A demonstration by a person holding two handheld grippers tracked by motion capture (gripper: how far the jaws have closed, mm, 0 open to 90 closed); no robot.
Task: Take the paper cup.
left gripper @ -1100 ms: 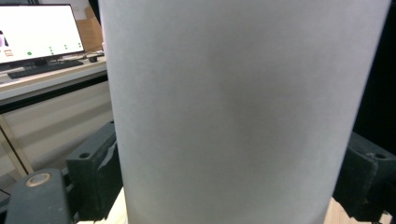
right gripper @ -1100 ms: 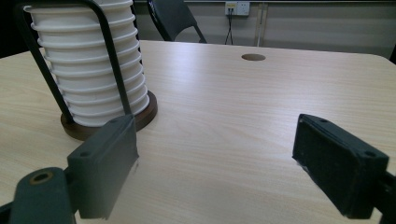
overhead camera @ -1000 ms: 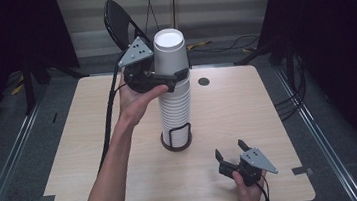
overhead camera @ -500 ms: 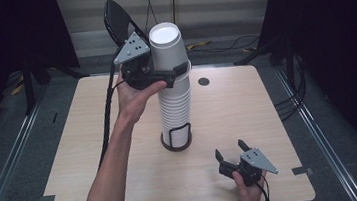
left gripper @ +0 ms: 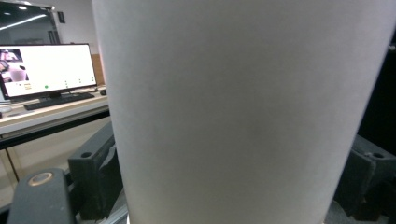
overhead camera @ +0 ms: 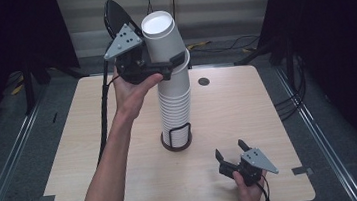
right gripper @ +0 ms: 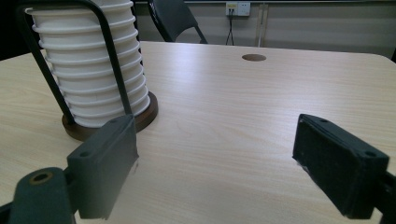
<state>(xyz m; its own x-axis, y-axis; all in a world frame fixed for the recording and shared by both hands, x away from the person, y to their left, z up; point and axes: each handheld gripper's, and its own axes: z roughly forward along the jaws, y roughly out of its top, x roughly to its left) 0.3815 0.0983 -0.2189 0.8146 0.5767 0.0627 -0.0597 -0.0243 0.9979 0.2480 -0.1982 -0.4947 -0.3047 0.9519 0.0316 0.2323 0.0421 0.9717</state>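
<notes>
on the light wooden table (overhead camera: pixel 268 116) a tall stack of white paper cups (overhead camera: pixel 176 108) stands upright in a wire cup holder (overhead camera: pixel 176 137) with a round dark wooden base, roughly at the middle of the tabletop. the left gripper (overhead camera: pixel 162 64), held in the person's left hand (overhead camera: pixel 133 92), is raised at the top of the stack with its jaws clamped on either side of the top paper cup (overhead camera: pixel 162 37), which tilts to the left and sits partly out of the cup below it, its open mouth facing up toward the camera. in the left gripper view the cup's white wall (left gripper: pixel 243 112) lies between the two black jaws, and a lit computer monitor (left gripper: pixel 49 70) stands on a desk in the background. the right gripper (overhead camera: pixel 233 157) rests low near the front right part of the table in the person's right hand (overhead camera: pixel 249 193), well apart from the stack, its jaws spread wide with nothing between them. in the right gripper view the table surface (right gripper: pixel 243 121) shows between those jaws, with the holder's base (right gripper: pixel 144 116) and the lower cups (right gripper: pixel 88 70) off to the left. a round cable hole (overhead camera: pixel 203 81) sits near the far edge, and a black chair (overhead camera: pixel 117 16) stands beyond the table.
</notes>
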